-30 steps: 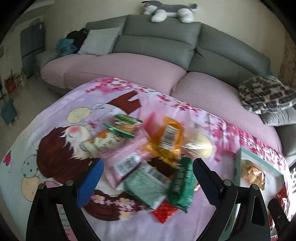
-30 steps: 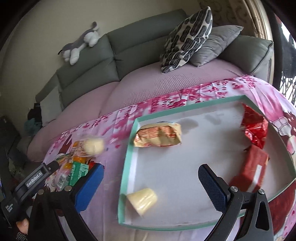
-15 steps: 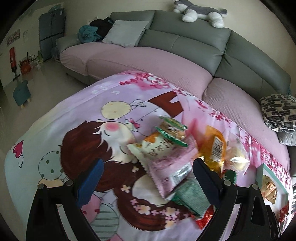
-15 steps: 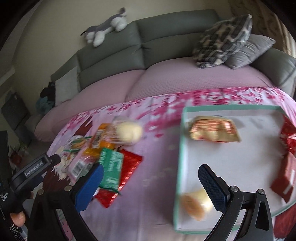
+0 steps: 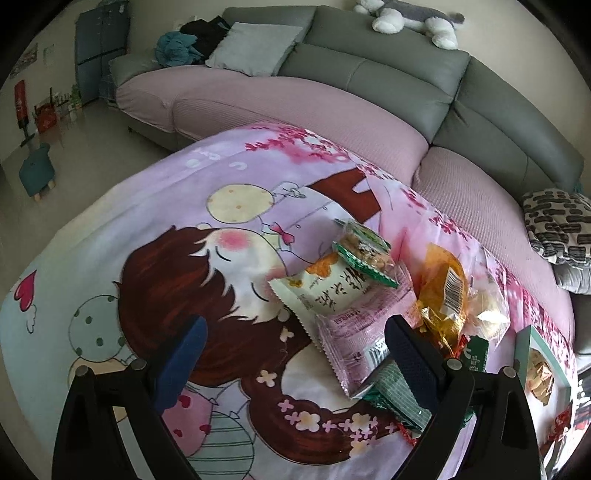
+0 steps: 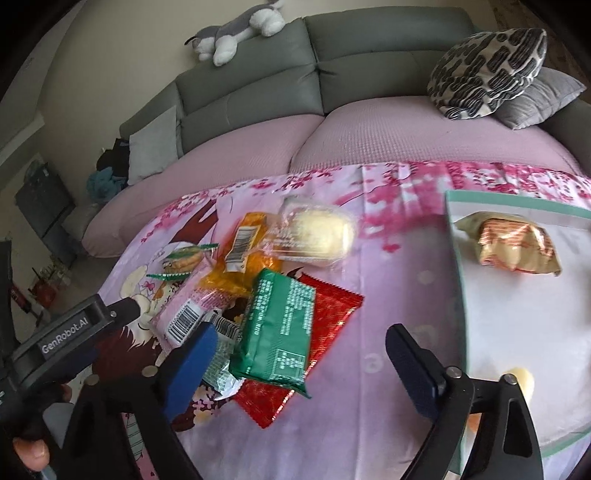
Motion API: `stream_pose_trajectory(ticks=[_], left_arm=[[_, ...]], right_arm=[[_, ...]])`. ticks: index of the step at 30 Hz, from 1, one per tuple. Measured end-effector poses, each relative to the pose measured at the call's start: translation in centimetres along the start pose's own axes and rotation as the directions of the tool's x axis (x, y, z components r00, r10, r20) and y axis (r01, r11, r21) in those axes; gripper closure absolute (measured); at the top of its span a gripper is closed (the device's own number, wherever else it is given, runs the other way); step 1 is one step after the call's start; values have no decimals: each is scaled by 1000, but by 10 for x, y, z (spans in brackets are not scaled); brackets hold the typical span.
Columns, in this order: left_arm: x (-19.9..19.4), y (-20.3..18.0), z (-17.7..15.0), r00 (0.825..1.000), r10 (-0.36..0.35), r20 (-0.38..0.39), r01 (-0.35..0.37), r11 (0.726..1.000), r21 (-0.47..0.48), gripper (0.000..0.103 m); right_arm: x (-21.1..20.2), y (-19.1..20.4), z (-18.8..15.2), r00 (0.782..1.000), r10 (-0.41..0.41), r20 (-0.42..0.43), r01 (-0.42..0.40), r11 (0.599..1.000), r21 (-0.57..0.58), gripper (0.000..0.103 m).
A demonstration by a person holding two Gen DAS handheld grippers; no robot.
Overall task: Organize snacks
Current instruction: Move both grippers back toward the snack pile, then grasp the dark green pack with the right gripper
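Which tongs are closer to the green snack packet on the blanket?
Right. The right tongs hang open just over the green snack packet; the left tongs sit over the pile's far side.

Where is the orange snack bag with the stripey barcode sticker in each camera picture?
Left wrist view: the orange snack bag lies right of centre, just above the right finger, at the right edge of the snack pile.
Right wrist view: the orange snack bag lies left of centre, at the back of the pile, behind the green packet.
Shared landmark: the grey and white plush toy on the sofa back.
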State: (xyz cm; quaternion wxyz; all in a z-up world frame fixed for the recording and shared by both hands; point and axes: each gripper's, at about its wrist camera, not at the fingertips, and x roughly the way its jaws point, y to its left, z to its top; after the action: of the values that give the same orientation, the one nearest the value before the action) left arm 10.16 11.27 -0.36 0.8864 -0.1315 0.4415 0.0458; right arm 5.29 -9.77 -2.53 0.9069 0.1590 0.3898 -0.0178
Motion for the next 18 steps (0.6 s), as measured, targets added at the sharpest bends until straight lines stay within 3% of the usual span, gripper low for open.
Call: stream_pose_trajectory(ticks=[8, 14, 18], left_arm=[[14, -11, -7, 999, -10, -42, 11, 1000, 29, 6], [18, -9, -8, 998, -7, -60, 9, 1000, 21, 6], [18, -12, -9, 998, -13, -62, 15, 999, 29, 6]], right_arm=[[19, 1, -4, 999, 17, -41, -16, 1000, 19, 29], [26, -1, -6, 997, 29, -66, -26, 999, 37, 36], [26, 0, -7, 997, 2, -73, -1, 1000, 18, 58]])
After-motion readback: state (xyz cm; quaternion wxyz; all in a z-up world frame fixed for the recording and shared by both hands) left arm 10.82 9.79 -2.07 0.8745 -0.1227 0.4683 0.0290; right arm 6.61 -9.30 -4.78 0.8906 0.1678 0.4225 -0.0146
